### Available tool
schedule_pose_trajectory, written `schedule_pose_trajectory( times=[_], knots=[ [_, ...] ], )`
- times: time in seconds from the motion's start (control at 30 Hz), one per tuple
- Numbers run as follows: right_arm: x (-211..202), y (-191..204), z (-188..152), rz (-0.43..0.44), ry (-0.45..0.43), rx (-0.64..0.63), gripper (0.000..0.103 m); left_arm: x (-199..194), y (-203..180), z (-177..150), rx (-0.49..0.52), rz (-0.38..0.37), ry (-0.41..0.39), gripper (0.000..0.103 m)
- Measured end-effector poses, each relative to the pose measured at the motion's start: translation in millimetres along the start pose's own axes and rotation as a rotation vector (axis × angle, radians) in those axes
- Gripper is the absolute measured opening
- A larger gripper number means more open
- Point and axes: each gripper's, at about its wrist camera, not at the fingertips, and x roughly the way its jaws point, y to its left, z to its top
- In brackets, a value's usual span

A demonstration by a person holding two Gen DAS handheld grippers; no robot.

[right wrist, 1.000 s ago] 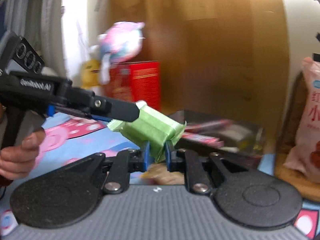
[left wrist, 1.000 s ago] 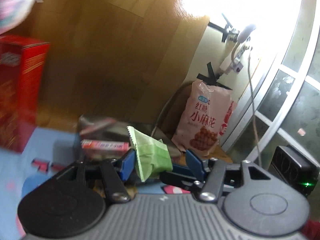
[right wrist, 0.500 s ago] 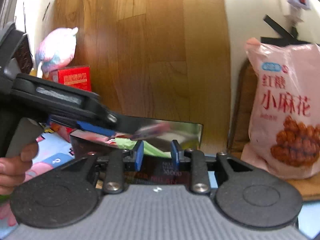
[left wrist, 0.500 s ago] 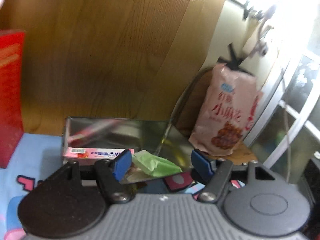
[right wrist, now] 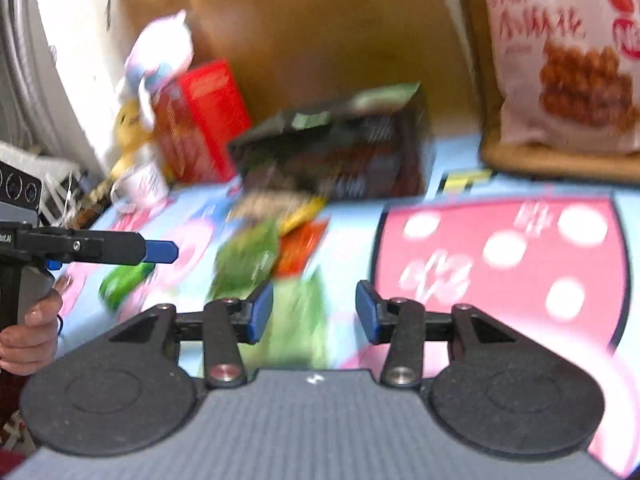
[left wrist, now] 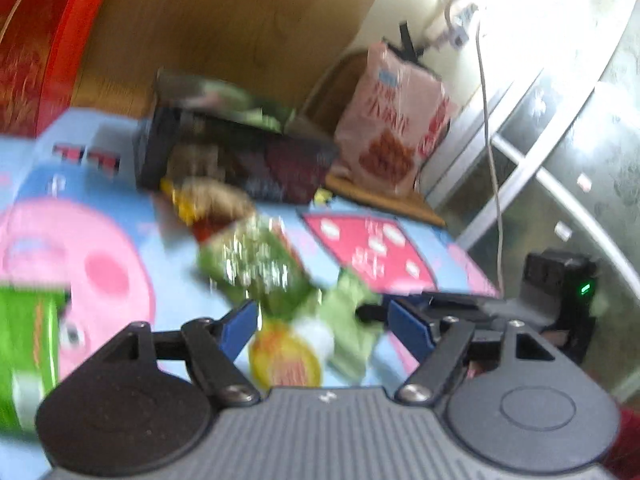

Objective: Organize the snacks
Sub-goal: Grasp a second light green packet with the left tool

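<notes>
Everything is motion-blurred. My left gripper (left wrist: 323, 328) hangs low over the cartoon mat (left wrist: 100, 248), its jaws opening. Loose between its pads lie a pale green packet (left wrist: 352, 320) and a yellow-and-white packet (left wrist: 288, 356); a shiny green packet (left wrist: 256, 264) sits just beyond. My right gripper (right wrist: 313, 316) is open over the same pale green packet (right wrist: 300, 320), pads not touching it. The left gripper (right wrist: 156, 251) shows side-on at the right wrist view's left edge, held by a hand (right wrist: 28, 332). The dark open box (left wrist: 236, 160) stands at the back of the mat.
A big pink snack bag (right wrist: 560, 60) leans on a wooden board at the back right. Back left are a red carton (right wrist: 200, 120), a plush toy (right wrist: 160, 52) and a mug (right wrist: 144, 180). Another green packet (left wrist: 24, 352) lies left. A black device (left wrist: 560, 292) sits right.
A second ago both grippers pinched a pale green packet; both have let go and widened. Both views have dropped from the dark box to the snacks on the mat.
</notes>
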Motion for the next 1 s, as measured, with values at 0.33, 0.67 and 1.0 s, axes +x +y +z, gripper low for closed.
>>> schedule_pose_trajectory(
  times=[0.33,0.67,1.0],
  knots=[
    [-28,8,-25,-0.073,-0.076,0.098,0.012,11,-10,4,0.142,0.368,-0.093,0.072],
    [-43,17,-40,-0.067,-0.080,0.076,0.027,-15,-7,14,0.034,0.449,-0.206,0.075],
    [-29,31,-38,-0.164,-0.041,-0.232,0.058,6,-64,-11,0.060,0.032,0.005,0.075]
  ],
)
